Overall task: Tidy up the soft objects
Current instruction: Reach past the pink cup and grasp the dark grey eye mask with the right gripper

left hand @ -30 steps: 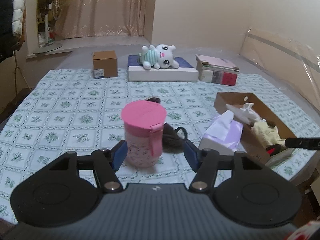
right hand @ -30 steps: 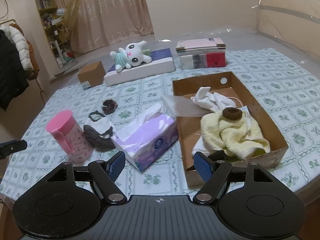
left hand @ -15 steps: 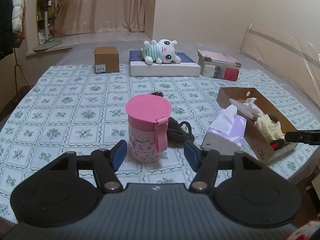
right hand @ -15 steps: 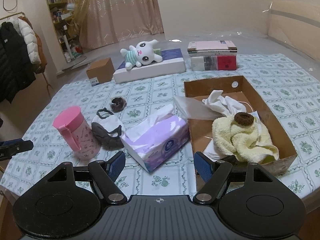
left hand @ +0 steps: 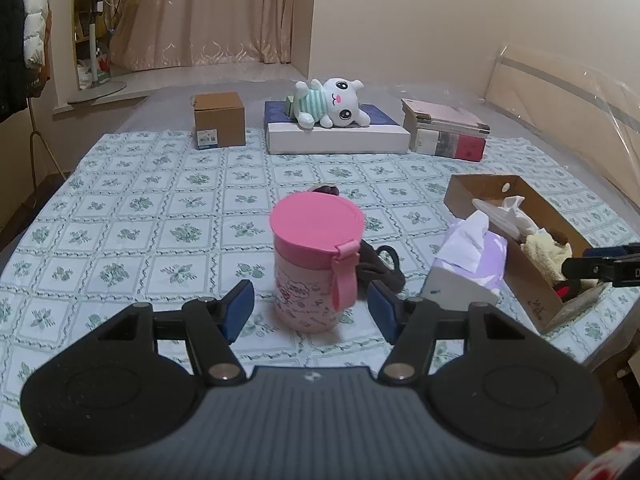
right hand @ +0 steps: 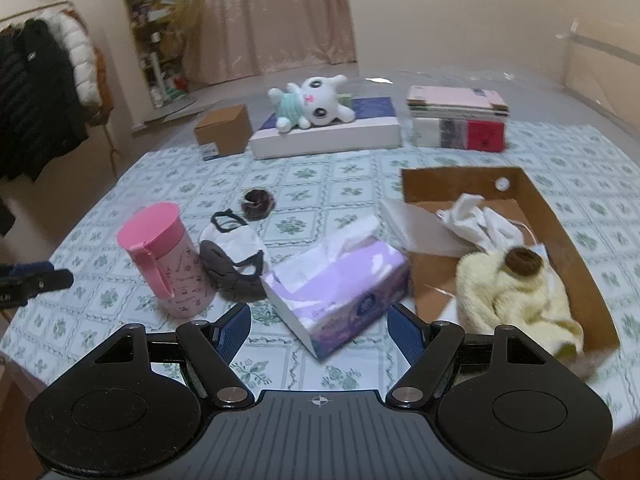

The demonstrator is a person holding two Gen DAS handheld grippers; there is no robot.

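While a towel (right hand: 516, 300) and white cloth (right hand: 480, 220) already lie in the box (right hand: 560, 220) at right, my left gripper (left hand: 310, 310) and right gripper (right hand: 319, 326) both gape wide, empty; the mask (right hand: 230, 268), scrunchie (right hand: 256, 202) and far plush (right hand: 312, 106) remain outside.

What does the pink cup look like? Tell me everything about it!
The pink cup stands upright on the green-patterned tablecloth. It looks like plastic: a flat, solid pink lid, shut, and a pale pink body with small cartoon drawings. A pink strap hangs from the lid's rim down one side. A dark sleep mask lies right beside it, seemingly touching. The open left gripper sits just before it, not holding it.
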